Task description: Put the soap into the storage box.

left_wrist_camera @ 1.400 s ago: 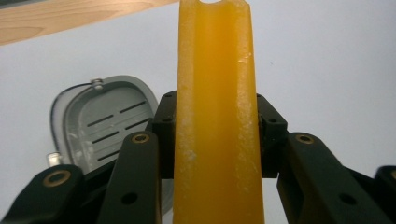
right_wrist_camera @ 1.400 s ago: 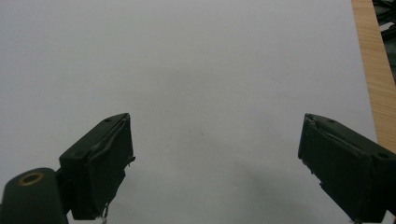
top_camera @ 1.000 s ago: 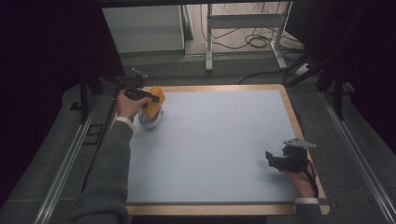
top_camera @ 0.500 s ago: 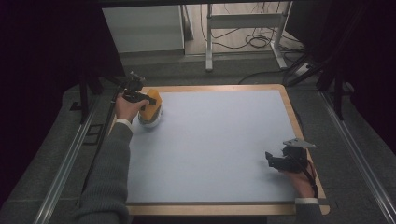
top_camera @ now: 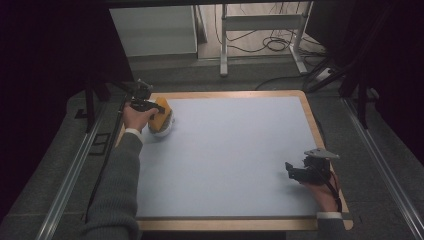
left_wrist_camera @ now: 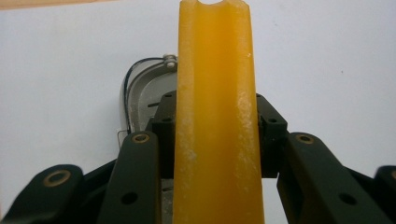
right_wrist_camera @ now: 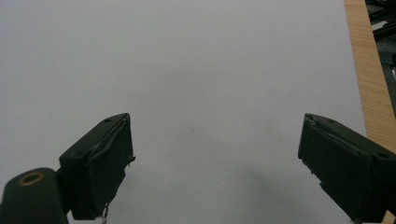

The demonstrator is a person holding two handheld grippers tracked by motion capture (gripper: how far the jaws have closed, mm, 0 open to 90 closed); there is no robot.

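Left claw [top_camera: 156, 109] is pinching one yellow block [left_wrist_camera: 215, 116], far-left corner of the tabletop [top_camera: 225, 150]. In the left gripper view the block stands up between my two jaws, pads pressed on both its long sides, a notch in its top end. Right behind and under it I see one grey-and-clear device [left_wrist_camera: 144, 95] lying on the tabletop; from the high view the block [top_camera: 161, 116] sits directly over that device [top_camera: 162, 129], can't tell if they touch.

Right claw [top_camera: 295, 172] is near the right-front corner, well apart from the block, jaws spread wide with nothing between them. Right gripper view shows the two pads [right_wrist_camera: 112, 163] over bare pale blue surface, wooden rim [right_wrist_camera: 369, 84] running along the right.

Count: one yellow block, one device, two claws, one tabletop.
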